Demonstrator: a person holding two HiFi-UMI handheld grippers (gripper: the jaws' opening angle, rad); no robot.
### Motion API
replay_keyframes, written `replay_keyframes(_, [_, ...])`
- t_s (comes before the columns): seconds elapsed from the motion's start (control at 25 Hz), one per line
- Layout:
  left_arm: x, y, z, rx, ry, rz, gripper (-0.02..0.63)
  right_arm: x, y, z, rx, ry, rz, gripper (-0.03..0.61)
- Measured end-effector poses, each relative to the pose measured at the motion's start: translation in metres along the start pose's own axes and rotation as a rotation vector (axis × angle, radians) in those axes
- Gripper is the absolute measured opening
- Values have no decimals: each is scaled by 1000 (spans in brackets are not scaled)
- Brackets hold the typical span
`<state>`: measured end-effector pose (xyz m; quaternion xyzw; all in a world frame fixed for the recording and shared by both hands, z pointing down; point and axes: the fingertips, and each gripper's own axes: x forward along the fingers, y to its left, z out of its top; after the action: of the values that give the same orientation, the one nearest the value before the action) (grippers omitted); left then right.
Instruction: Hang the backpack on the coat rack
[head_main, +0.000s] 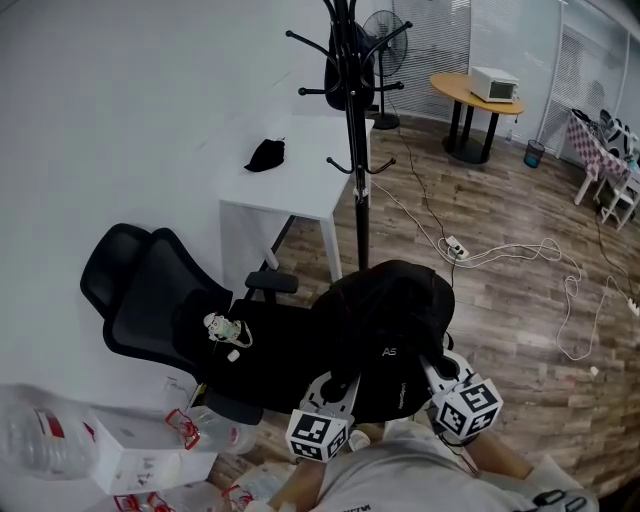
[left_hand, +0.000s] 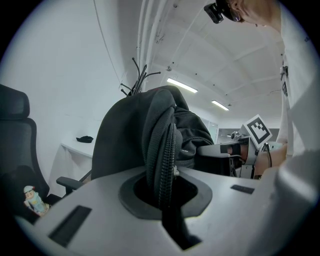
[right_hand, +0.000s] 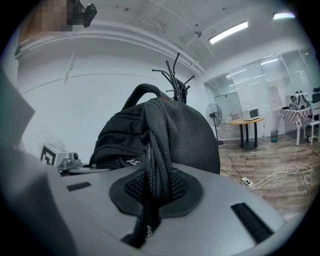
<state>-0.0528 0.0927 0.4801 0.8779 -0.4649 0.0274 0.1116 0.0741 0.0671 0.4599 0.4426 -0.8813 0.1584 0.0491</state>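
L gripper (head_main: 338, 388) & R gripper (head_main: 433, 368) each clamp a strap of the backpack (head_main: 395, 320), holding it btwn them. Coat rack (head_main: 360, 190) stands just beyond, beside the desk (head_main: 300, 170).

Chair (head_main: 150, 290) left of the jaws, with a small figurine (head_main: 222, 326) on its seat. Desk (head_main: 300, 170) ahead-left, a black cloth (head_main: 266, 154) on top. Fan (head_main: 385, 40) and round table (head_main: 470, 92) far ahead, a white appliance (head_main: 494, 83) on the table. Power strip (head_main: 455, 247) and cables (head_main: 570, 300) on the floor ahead-right. Box (head_main: 130, 450) left, slightly behind.
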Motion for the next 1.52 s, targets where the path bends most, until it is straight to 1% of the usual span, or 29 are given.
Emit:
replay_keyframes(0.32, [39, 8, 2, -5, 24, 29, 21, 23, -35, 9, 12, 17, 35, 29])
replay_keyframes(0.64, [76, 23, 1, -31, 46, 96, 21, 57, -67, 16, 13, 48, 98, 29])
replay_keyframes(1.08, [126, 41, 4, -29, 64, 186, 21, 93, -108, 27, 22, 74, 170, 29])
replay_keyframes(1.36, [154, 41, 0, -45, 71, 225, 21, 103, -135, 29, 6, 81, 196, 29])
replay_keyframes(1.52, [168, 46, -5, -40, 87, 238, 21, 112, -147, 28, -4, 90, 188, 29])
